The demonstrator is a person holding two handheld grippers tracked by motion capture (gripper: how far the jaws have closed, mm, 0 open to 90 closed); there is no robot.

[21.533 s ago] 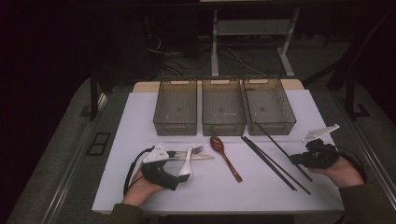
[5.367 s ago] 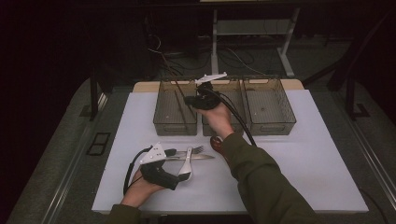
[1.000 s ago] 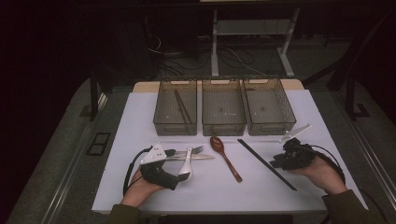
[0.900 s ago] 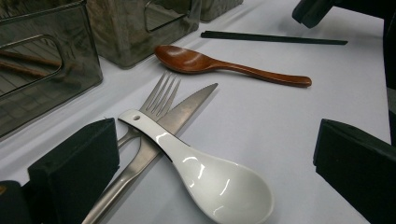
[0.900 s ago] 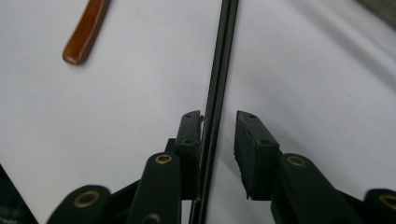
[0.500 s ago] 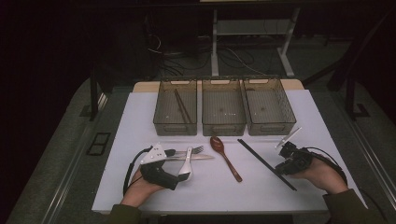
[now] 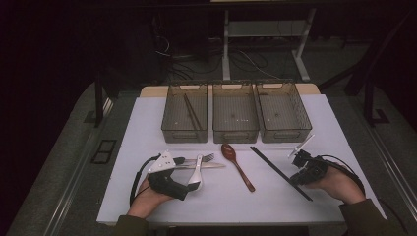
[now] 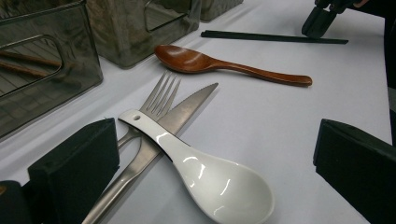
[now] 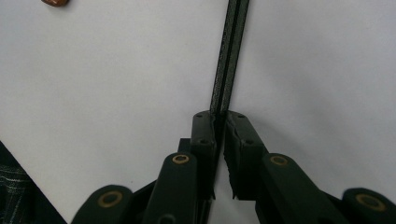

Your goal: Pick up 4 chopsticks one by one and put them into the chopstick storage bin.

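On the white tabletop (image 7: 147,128), lower right of the high view, the right gripper (image 7: 298,175) has just clamped the black chopsticks (image 7: 275,167), presumably for binning, while the left gripper (image 7: 193,186) rests open around the white spoon (image 8: 205,177).

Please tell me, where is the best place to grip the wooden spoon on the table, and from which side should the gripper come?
Probably the thin handle of the wooden spoon, near its middle, coming from above with the jaws across it. It lies flat and apart from the black chopsticks, with bare white table on both sides.
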